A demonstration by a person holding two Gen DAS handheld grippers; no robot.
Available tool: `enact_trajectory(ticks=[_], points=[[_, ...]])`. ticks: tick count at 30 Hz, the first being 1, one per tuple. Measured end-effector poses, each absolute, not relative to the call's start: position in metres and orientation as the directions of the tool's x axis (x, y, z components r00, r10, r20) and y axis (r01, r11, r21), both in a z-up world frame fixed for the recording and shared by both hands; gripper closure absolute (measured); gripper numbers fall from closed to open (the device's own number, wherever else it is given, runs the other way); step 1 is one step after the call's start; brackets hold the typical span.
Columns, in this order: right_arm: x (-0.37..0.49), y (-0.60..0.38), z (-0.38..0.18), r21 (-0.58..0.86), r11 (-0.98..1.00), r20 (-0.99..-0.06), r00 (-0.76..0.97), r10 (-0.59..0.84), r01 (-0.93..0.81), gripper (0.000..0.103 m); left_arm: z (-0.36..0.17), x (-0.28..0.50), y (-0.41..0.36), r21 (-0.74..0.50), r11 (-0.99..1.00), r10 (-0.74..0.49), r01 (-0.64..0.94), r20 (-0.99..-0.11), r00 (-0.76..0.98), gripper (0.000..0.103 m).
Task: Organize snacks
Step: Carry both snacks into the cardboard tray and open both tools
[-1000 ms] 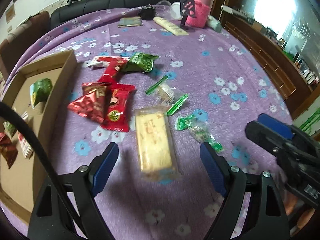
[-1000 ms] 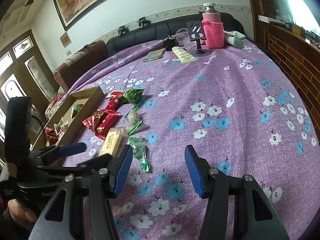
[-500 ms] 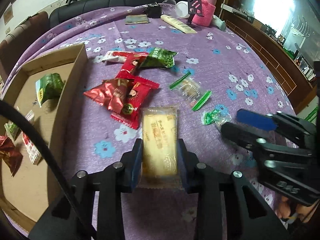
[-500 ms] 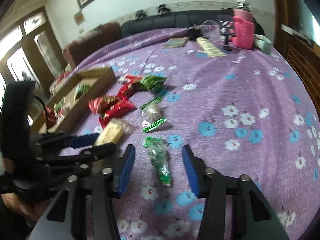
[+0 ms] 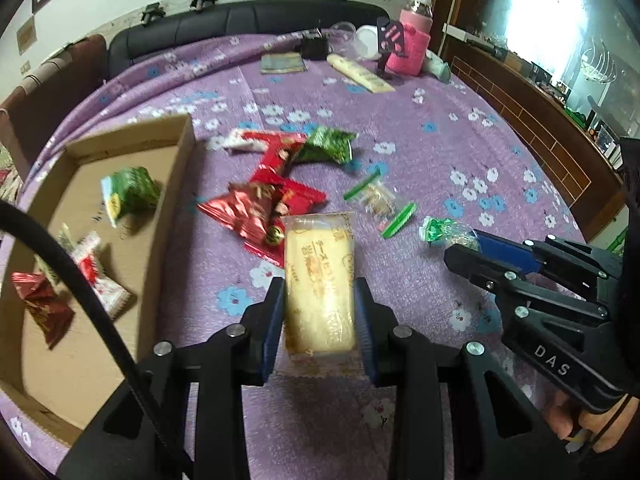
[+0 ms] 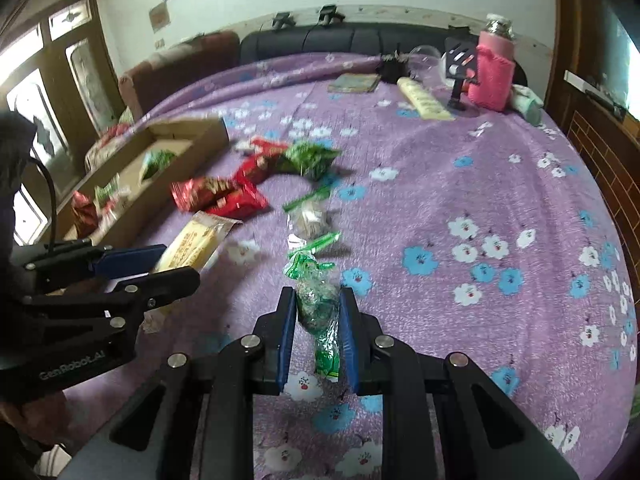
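Observation:
My left gripper (image 5: 320, 292) is shut on a yellow biscuit packet (image 5: 318, 264), held just off the purple flowered cloth. The right wrist view shows the same packet (image 6: 192, 240) in the left gripper (image 6: 180, 263). My right gripper (image 6: 317, 298) has its jaws closing tight on a green-wrapped candy (image 6: 304, 266), pads pressing its sides. It shows at the right in the left wrist view as the right gripper (image 5: 462, 245) on the candy (image 5: 440, 228). A cardboard box (image 5: 172, 184) on the left holds a green packet (image 5: 128, 194) and red ones.
Loose on the cloth lie red packets (image 5: 256, 208), a green packet (image 5: 328, 148) and a clear candy with green ends (image 5: 378, 200). At the far edge stand a pink-sleeved bottle (image 5: 412, 44) and a cream tube (image 5: 360, 74). A wooden sideboard (image 5: 540, 120) runs along the right.
The left gripper closed on the yellow packet and raised it slightly. The right gripper slid over the green-wrapped candy and closed on it.

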State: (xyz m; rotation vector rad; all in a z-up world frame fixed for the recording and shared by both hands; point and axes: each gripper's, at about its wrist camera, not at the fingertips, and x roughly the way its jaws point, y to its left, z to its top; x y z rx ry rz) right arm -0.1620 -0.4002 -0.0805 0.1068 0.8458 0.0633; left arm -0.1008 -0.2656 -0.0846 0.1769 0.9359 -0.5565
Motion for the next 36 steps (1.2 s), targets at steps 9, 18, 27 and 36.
enact_trajectory(ticks=[9,18,27,36], points=[[-0.163,-0.397,-0.059,0.213,0.977,-0.69,0.706,0.158,-0.011,0.082,-0.056,-0.106,-0.244,-0.073,0.867,-0.371,0.493,-0.756,0.54,0.068],[-0.154,-0.362,-0.048,0.274,0.958,-0.653,0.716,0.248,-0.082,0.083,-0.041,-0.092,-0.192,-0.059,0.923,-0.301,0.38,-0.725,0.619,0.068],[-0.14,-0.317,-0.043,0.28,0.946,-0.644,0.698,0.313,-0.166,0.083,-0.044,-0.086,-0.151,-0.069,0.948,-0.26,0.311,-0.73,0.632,0.068],[-0.126,-0.284,-0.04,0.283,0.933,-0.642,0.679,0.357,-0.223,0.083,-0.049,-0.081,-0.12,-0.083,0.961,-0.237,0.262,-0.736,0.634,0.068]])
